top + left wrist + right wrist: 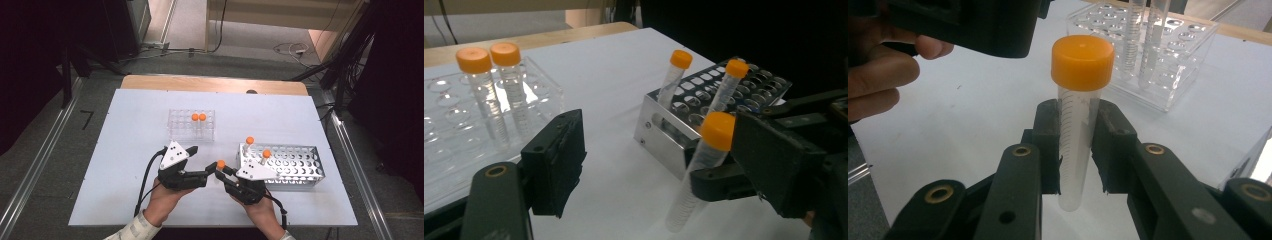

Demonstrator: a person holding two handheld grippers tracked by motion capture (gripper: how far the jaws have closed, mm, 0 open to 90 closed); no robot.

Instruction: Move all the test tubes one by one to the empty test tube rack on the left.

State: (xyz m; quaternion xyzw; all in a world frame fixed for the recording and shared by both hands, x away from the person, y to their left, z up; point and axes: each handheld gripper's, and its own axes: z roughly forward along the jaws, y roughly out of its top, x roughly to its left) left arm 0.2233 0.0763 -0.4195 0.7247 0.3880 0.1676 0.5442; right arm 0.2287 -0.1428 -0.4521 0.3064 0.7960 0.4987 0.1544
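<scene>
We see a white table top (pixel 135 165) with a strip of wood edge (pixel 210 83) along its far side. Beyond it lies grey floor (pixel 240 45), where cables (pixel 292 49) trail near a pale doorway. We spot metal rails (pixel 35 165) running down either side, and dark stands (pixel 350 55) crowd the far right corner.

The place looks like a laboratory workbench: a white table (pixel 130 165) carries a clear plastic tube rack (pixel 192 125) and a perforated metal rack (pixel 295 162) holding orange-capped sample tubes (pixel 198 117), with cables (pixel 292 49) trailing across the floor behind.
</scene>
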